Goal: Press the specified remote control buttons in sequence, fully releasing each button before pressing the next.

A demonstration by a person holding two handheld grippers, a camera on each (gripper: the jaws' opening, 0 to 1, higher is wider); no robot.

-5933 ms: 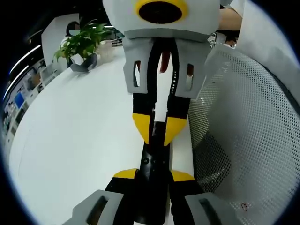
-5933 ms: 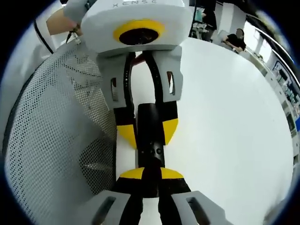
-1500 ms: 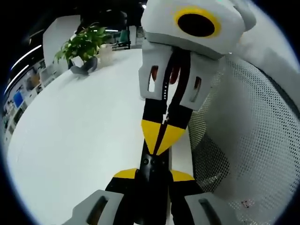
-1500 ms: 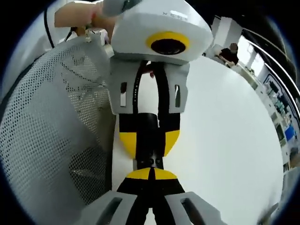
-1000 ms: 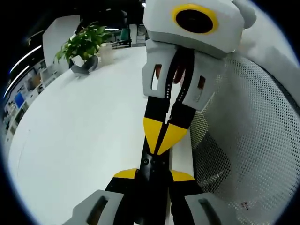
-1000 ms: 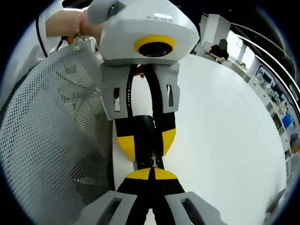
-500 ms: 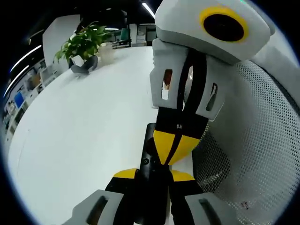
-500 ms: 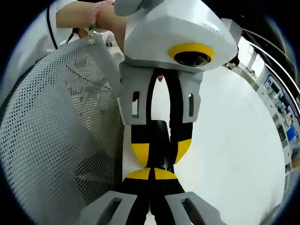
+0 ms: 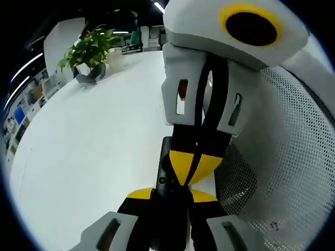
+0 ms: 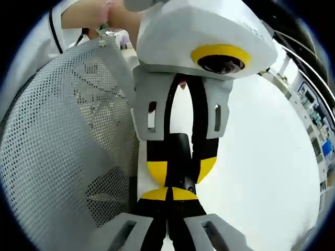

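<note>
My left gripper (image 9: pixel 171 194) is shut on a black remote control (image 9: pixel 165 159), which runs forward between its yellow-tipped jaws over the white table (image 9: pixel 94 141). My right gripper (image 9: pixel 194 168) comes in from above, shut, its joined yellow tips resting on the remote's top face just ahead of the left jaws. In the right gripper view my right gripper (image 10: pixel 167 194) is shut, tips together against the remote (image 10: pixel 180 149). Facing it, the left gripper (image 10: pixel 181 171) clamps the remote from both sides. I cannot see which button lies under the tips.
A grey mesh chair back (image 9: pixel 282 157) stands close beside both grippers, also the mesh chair back (image 10: pixel 63 130). A potted plant (image 9: pixel 89 49) sits at the table's far end. A person's hand (image 10: pixel 99 13) holds the left gripper. Open white tabletop (image 10: pixel 261 157) lies on the other side.
The right gripper, open 5.9 s ago, is now shut. Over the last second its tips slid down the remote toward the left jaws and sit slightly to one side.
</note>
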